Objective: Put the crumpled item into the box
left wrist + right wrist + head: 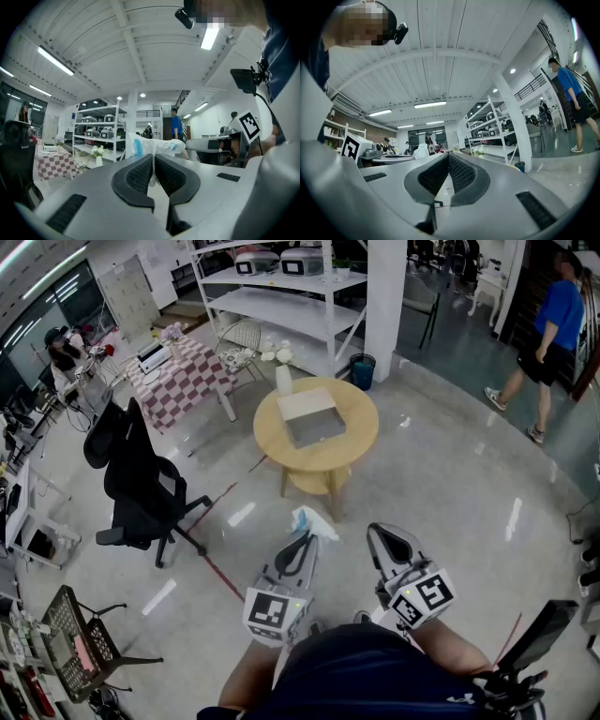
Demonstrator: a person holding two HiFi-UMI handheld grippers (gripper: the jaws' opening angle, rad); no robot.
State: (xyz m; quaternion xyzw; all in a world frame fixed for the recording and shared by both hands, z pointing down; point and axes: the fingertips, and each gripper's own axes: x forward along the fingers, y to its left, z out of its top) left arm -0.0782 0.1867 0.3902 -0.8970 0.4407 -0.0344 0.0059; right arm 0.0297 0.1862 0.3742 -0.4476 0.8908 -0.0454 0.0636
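A crumpled white and blue plastic item [313, 521] sticks out of my left gripper [304, 540], whose jaws are shut on it, low in the head view over the floor. In the left gripper view the crumpled item [157, 146] bulges above the gripper [153, 158] and a thin fold runs down between the pads. An open box [312, 418] lies on the round wooden table [353, 448] ahead, well beyond both grippers. My right gripper [383, 536] is held beside the left one, shut with nothing in it; the right gripper view shows the same closed gripper [448, 158].
A white vase with flowers [283, 378] stands on the table behind the box. A black office chair [141, 486] is at the left, a checkered table [178, 381] and white shelving [281, 296] behind. A pillar [388, 296], a blue bin [363, 370] and a walking person [553, 329] are farther off.
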